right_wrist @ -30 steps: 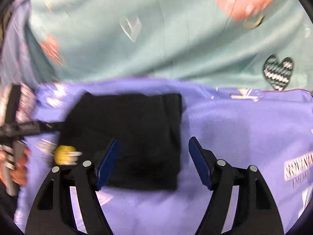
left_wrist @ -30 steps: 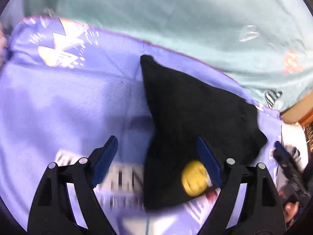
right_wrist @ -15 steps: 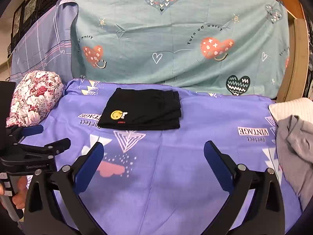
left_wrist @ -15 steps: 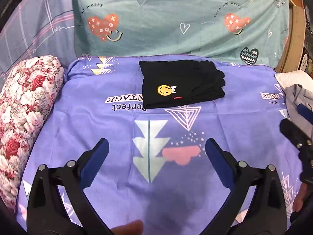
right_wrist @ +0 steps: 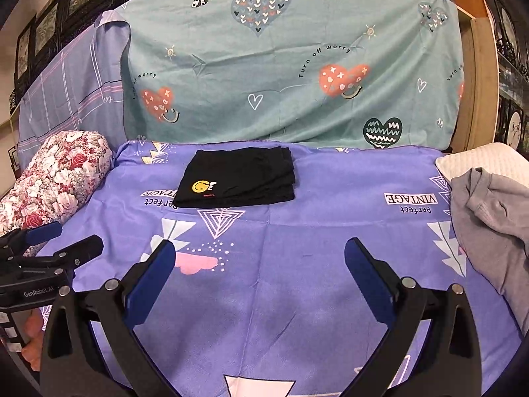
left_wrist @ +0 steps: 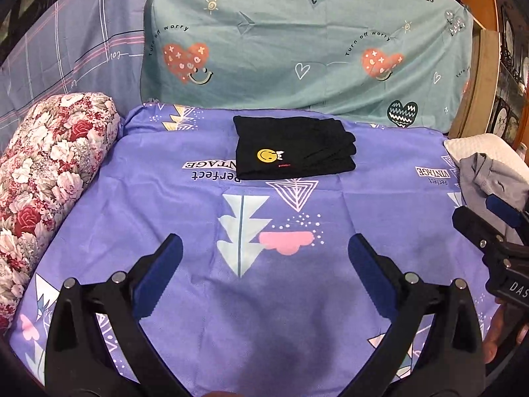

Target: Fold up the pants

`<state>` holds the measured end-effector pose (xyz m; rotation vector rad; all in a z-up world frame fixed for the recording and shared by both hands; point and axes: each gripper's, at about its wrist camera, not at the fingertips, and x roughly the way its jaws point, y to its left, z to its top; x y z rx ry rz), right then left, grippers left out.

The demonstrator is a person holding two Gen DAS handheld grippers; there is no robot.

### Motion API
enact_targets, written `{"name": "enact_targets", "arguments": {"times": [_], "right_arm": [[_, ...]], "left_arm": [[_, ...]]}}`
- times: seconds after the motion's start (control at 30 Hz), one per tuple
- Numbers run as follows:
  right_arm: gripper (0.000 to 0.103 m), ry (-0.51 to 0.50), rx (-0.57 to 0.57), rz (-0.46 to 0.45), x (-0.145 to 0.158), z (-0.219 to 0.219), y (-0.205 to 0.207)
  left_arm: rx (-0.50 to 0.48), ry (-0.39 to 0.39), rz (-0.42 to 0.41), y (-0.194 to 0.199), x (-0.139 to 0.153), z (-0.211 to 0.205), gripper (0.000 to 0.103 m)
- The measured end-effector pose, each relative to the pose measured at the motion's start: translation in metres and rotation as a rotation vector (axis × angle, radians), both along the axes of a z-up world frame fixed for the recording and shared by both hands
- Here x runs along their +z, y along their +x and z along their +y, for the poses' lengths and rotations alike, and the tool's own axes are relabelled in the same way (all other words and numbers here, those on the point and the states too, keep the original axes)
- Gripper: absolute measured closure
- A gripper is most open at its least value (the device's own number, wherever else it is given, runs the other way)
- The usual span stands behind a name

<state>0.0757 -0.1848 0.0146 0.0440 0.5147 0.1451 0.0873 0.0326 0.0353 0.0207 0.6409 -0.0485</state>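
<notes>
Pants (left_wrist: 294, 147): folded, black, far centre on purple sheet (left_wrist: 297, 297).
Left gripper (left_wrist: 264, 258): jaws apart, empty.
Right gripper (right_wrist: 259, 261): jaws apart, empty.

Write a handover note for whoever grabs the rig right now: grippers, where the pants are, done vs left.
Left gripper: open, holding nothing, jaws just finished opening, over bare purple sheet.
Right gripper: open, holding nothing, jaws just finished opening.
Black pants: folded into a compact stack at the far edge of the sheet, smiley patch up, clear of both grippers.
Done: the black pair looks folded and released.
Left: a crumpled grey garment lies at the right; possibly next, though I cannot tell whether it is pants.
</notes>
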Motion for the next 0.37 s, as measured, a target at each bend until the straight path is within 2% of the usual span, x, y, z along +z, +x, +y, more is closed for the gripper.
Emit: {"name": "enact_targets", "arguments": {"times": [0.07, 0.27, 0.37], "right_arm": [[0.001, 0.002, -0.002, 0.002, -0.001, -0.001, -0.004], [0.001, 0.002, -0.017, 0.017, -0.01, -0.005, -0.009], [0.001, 0.003, -0.018, 0.032, -0.021, -0.005, -0.008]], "left_arm": [[0.008, 0.007, -0.008, -0.004, 0.0, -0.002, 0.002], [0.047, -0.041, -0.008, -0.01, -0.006, 0.0, 0.002], [0.048, -0.03, 0.01, -0.007, -0.014, -0.002, 0.002]]}}
